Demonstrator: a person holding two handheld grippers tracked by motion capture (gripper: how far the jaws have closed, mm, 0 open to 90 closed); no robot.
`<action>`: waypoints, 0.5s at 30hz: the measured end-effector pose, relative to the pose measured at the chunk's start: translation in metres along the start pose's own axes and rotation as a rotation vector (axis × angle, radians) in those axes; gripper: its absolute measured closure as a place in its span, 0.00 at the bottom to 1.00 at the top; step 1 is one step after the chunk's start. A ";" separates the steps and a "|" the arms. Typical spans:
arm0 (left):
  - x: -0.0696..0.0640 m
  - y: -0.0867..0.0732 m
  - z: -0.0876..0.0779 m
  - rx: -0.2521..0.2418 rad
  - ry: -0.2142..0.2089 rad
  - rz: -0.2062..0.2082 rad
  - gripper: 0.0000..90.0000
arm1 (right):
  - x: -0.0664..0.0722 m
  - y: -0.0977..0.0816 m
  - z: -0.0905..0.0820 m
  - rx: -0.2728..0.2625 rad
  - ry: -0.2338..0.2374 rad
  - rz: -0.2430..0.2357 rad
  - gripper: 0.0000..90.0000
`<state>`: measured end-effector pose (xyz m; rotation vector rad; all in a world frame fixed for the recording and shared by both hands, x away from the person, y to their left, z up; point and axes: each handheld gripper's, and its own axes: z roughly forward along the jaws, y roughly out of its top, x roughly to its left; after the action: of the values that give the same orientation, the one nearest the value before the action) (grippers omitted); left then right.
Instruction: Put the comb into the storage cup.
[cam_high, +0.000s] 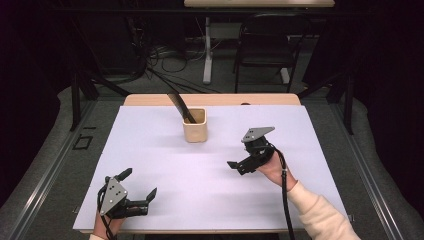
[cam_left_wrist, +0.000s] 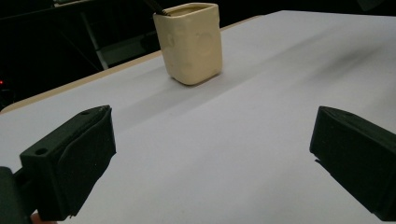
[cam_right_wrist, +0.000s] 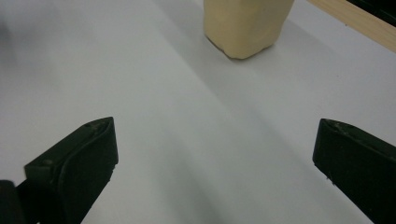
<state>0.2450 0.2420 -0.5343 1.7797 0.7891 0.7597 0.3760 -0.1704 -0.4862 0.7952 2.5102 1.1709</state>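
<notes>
We see 1 cream holder (cam_high: 195, 127) standing upright on the white sheet (cam_high: 165, 165) that covers the table (cam_high: 150, 99), toward the far edge and roughly centred. It's a squarish cup with rounded corners, matte pale-yellow walls, slightly lumpy surface in the left gripper view (cam_left_wrist: 190, 42), open top. 1 dark tool handle (cam_high: 180, 107) sticks out of it, leaning toward the far left; we can't tell what kind of tool it is. The left gripper (cam_high: 139, 184) sits near the front-left corner of the sheet, jaws spread wide, nothing between them; its own view shows both black jaws far apart with bare sheet in the gap and the holder well ahead. The right gripper (cam_high: 235, 166) is to the right of centre, closer to the holder than the left one but clearly apart from it, pointing left, held by a hand (cam_high: 272, 169) with a cream sleeve (cam_high: 320, 215). Its own view shows jaws released too, wide gap, empty, with the holder's base (cam_right_wrist: 245, 28) near the top of the view. Neither gripper touches the holder. Beyond the table: a black chair (cam_high: 265, 45) and loose cables (cam_high: 165, 60) on the floor.
</notes>
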 end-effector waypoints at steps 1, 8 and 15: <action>0.000 0.000 0.000 0.000 0.000 0.000 0.00 | 0.000 -0.002 -0.001 0.002 0.003 0.000 0.00; 0.000 0.000 0.000 0.002 -0.001 0.001 0.00 | 0.004 -0.015 -0.008 0.020 -0.002 -0.001 0.00; 0.000 0.000 0.000 0.002 0.000 0.001 0.00 | 0.005 -0.030 -0.016 0.015 0.005 -0.001 0.00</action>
<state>0.2452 0.2420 -0.5343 1.7818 0.7890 0.7593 0.3539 -0.1933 -0.4990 0.7963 2.5258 1.1565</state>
